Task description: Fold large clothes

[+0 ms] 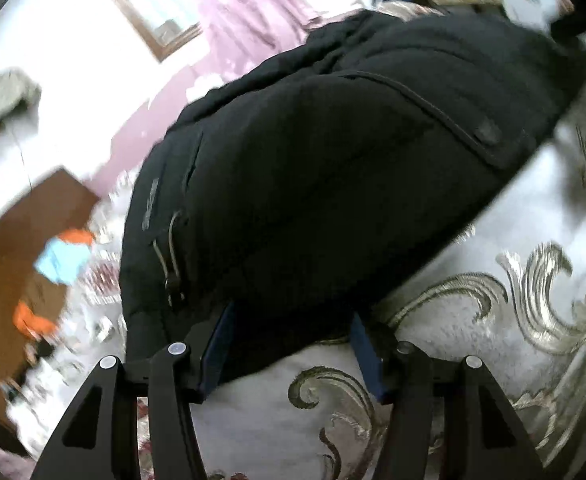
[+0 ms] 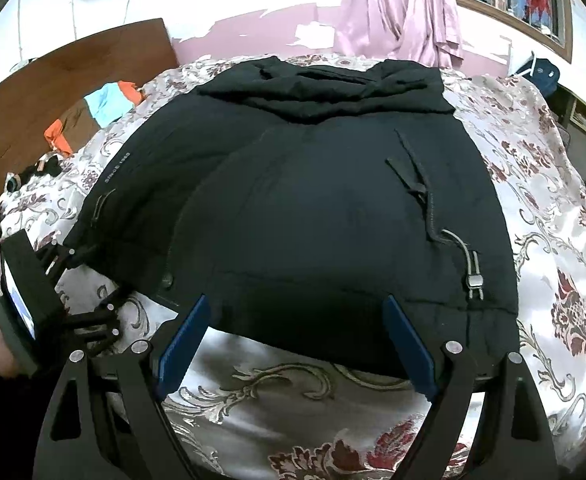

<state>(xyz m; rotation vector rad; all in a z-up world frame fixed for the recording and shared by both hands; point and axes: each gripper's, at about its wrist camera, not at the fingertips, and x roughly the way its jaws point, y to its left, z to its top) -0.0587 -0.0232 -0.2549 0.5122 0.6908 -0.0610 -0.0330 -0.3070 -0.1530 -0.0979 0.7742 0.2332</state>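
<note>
1. Two grippers hover at the near hem of a black padded jacket (image 2: 313,200), which lies spread across the middle of the frame on a floral bedspread (image 2: 553,240).
2. Right gripper (image 2: 297,336), lower centre: jaws stand wide apart, straddling the hem without pressing it.
3. Left gripper (image 1: 289,344), lower centre of its own view: jaws half apart, hem between them, no clamp visible.
4. Risk: thick, slick padding may slide out of a shallow pinch.
5. Risk: the dangling drawcord toggle (image 2: 473,276) may snag, or the jaws may catch bedspread along with the hem.
</note>
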